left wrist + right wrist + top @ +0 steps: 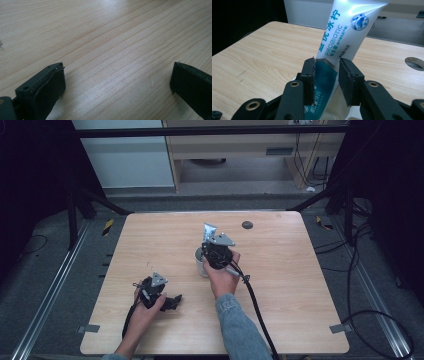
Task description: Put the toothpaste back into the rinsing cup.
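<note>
Gripping a toothpaste tube (342,35) over a white cup (200,260), right claw (326,75); left claw (117,82) open, low at bench (280,270) seven o'clock.

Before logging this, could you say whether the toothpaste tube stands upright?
Tilted: the toothpaste tube leans in the right gripper, its lower end in the cup.

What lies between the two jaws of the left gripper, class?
Nothing but bare wooden table: the left gripper view shows the left gripper with its jaws wide apart over plain wood grain.
</note>
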A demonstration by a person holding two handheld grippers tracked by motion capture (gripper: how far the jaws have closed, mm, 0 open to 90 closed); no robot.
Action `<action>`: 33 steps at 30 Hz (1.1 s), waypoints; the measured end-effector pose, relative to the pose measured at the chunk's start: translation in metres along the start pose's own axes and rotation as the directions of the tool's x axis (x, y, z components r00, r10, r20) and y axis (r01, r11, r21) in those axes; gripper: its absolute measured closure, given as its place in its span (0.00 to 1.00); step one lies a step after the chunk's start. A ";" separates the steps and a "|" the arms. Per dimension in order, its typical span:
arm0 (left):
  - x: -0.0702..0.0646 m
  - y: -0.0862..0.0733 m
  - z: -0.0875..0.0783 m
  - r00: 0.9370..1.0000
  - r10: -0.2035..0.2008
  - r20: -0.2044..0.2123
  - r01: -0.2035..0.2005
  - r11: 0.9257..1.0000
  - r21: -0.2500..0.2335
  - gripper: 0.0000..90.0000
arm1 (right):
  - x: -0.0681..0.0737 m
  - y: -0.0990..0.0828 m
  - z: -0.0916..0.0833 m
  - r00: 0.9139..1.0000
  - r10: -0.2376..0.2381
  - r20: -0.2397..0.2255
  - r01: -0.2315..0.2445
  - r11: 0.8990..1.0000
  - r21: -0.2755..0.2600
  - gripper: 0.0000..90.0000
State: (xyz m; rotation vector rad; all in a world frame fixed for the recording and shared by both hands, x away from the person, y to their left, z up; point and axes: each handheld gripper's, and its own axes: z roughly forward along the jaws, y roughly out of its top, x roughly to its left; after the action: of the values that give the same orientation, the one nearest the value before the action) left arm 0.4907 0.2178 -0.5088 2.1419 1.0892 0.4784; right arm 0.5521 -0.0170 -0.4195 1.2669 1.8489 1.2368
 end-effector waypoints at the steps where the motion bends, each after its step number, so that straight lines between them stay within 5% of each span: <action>1: 0.000 0.000 0.000 1.000 0.000 0.000 0.000 1.000 0.000 0.00 | 0.000 0.000 0.000 1.000 0.000 -0.001 0.000 1.000 0.001 0.73; 33: 0.000 0.000 0.000 1.000 0.000 0.000 0.000 1.000 0.000 0.00 | -0.010 -0.004 -0.027 1.000 -0.021 0.007 0.021 1.000 0.005 0.71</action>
State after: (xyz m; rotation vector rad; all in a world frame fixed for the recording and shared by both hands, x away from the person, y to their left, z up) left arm 0.4907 0.2178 -0.5088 2.1418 1.0895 0.4785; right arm 0.5318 -0.0370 -0.4121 1.2500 1.8569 1.2160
